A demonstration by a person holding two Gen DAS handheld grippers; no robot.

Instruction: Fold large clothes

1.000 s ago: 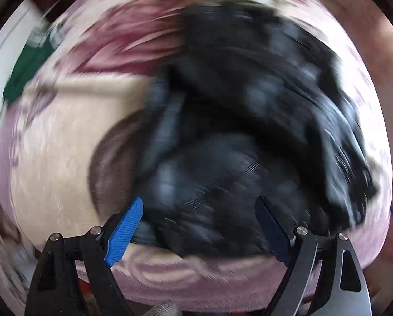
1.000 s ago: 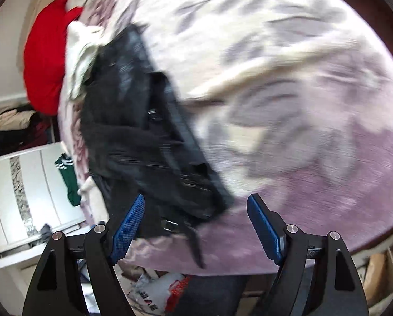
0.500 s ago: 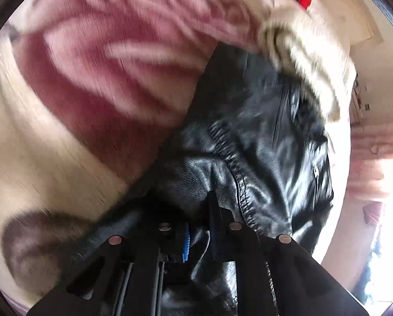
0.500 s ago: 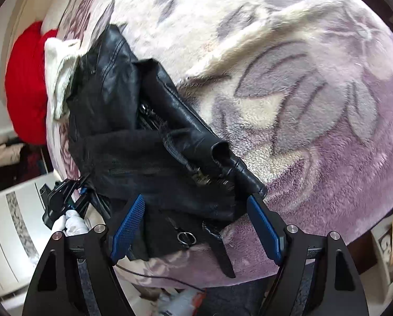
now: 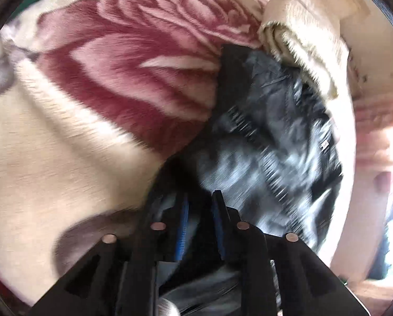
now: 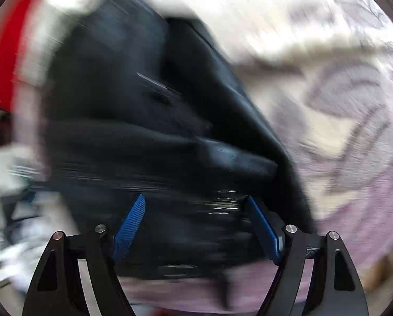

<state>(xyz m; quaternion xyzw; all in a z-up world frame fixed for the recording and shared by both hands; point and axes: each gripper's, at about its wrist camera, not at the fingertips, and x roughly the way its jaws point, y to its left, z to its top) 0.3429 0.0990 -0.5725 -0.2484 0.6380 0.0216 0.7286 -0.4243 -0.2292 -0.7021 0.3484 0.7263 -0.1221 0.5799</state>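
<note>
Left gripper (image 5: 199, 226) is clenched on a bunched edge of the black leather jacket (image 5: 275, 142), which lies crumpled on the floral blanket (image 5: 96, 121) of the bed; right gripper (image 6: 193, 226) is spread wide, jacket fabric between its jaws but not pinched. Main risk: the leather looks slick and heavy (both views are motion-blurred), so a one-sided pull may slip the pinch or drag the heap. The cream fleece item (image 5: 299, 42) touching the jacket's far end could snag along.
</note>
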